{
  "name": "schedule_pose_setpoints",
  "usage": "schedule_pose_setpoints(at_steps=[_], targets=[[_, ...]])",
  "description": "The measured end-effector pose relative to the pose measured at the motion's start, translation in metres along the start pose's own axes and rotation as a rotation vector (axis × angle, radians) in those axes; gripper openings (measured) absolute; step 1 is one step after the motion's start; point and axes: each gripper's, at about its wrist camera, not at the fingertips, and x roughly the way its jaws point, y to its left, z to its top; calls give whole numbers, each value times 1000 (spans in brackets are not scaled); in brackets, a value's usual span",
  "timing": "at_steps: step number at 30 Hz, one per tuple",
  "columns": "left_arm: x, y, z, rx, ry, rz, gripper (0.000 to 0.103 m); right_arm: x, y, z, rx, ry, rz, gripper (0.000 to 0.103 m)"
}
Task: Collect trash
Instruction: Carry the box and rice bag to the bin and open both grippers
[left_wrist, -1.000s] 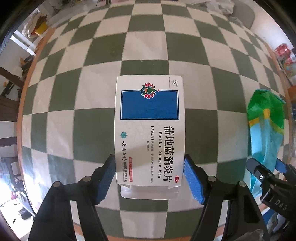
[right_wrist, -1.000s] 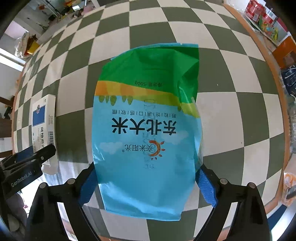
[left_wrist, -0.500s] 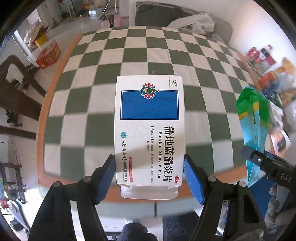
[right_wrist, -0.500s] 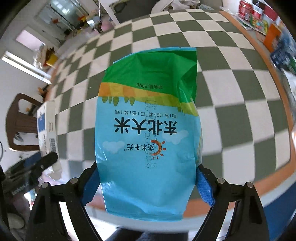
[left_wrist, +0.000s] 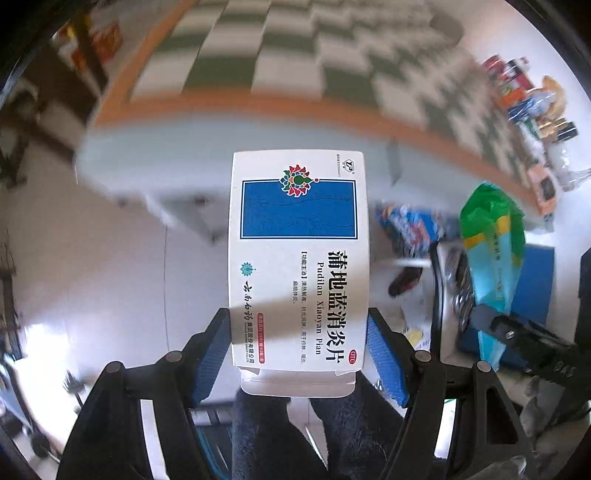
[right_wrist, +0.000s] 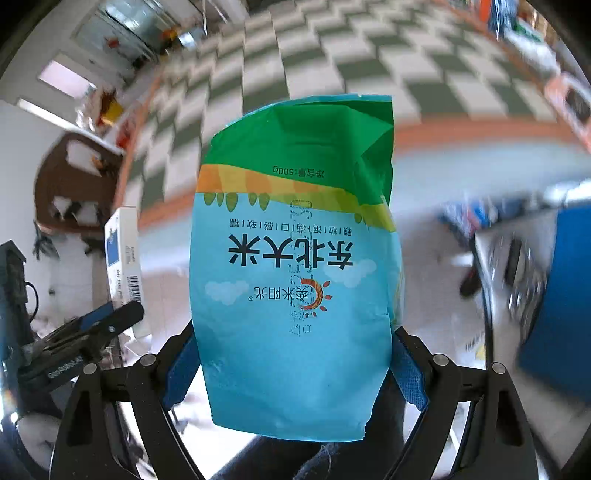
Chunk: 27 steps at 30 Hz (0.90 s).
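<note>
My left gripper (left_wrist: 298, 345) is shut on a white medicine box (left_wrist: 297, 254) with a blue rectangle and Chinese print, held in the air off the table's near edge. My right gripper (right_wrist: 291, 365) is shut on a blue and green rice bag (right_wrist: 295, 266), also lifted clear of the table. The bag also shows at the right of the left wrist view (left_wrist: 493, 254). The box also shows at the left of the right wrist view (right_wrist: 123, 254), with the left gripper (right_wrist: 92, 328) below it.
The checkered table (left_wrist: 280, 48) with its orange rim lies behind and above both held items. A wire basket (left_wrist: 448, 280) with dark items and a blue panel (left_wrist: 532, 288) stand on the floor to the right. Snack packets (left_wrist: 528, 99) sit at the table's right edge.
Both grippers have pulled back and away from the table with their items. The view now shows the table edge and the floor below, with motion blur.
</note>
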Motion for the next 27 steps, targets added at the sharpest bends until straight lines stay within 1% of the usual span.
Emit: schedule_pose_setpoints(at_steps=[3,4,6,7,8,10,11,12,14,15,16,17,18,21,24,25,27], targets=[[52,24,-16,-56,71,-4,69,46,-4,-28,-7,71,-23,90],[71,31,-18,-73,89,-4,69,68,-8,-38,3,109,-11,90],[110,46,-21,-103,112,0,69,124,-19,-60,22,192,4,90],[130,52,-21,-113,125,6,69,139,-23,-67,25,214,9,90],[151,58,-20,-120,136,10,69,174,-31,-82,42,266,29,90],[197,69,-20,-124,159,34,69,226,-45,-106,71,341,47,90],[223,74,-21,-125,176,48,69,243,-49,-113,75,361,51,90],[245,79,-23,-130,191,55,69,279,-59,-129,84,400,38,90],[281,87,-28,-133,221,63,69,321,-70,-146,94,465,37,90],[302,90,-31,-135,241,67,69,354,-80,-160,104,526,27,90],[320,93,-34,-137,264,64,69,369,-83,-166,99,556,26,90],[336,94,-36,-139,283,62,69,397,-87,-177,70,613,8,90],[352,94,-38,-139,303,62,69,415,-91,-181,45,639,-15,90],[388,91,-38,-129,353,45,69,449,-96,-186,-2,679,-61,90],[409,92,-32,-127,383,31,70,472,-90,-184,-68,710,-70,90],[413,95,-31,-128,393,30,70,481,-88,-182,-79,723,-73,90],[425,97,-25,-135,415,30,70,493,-86,-173,-80,718,-93,90]])
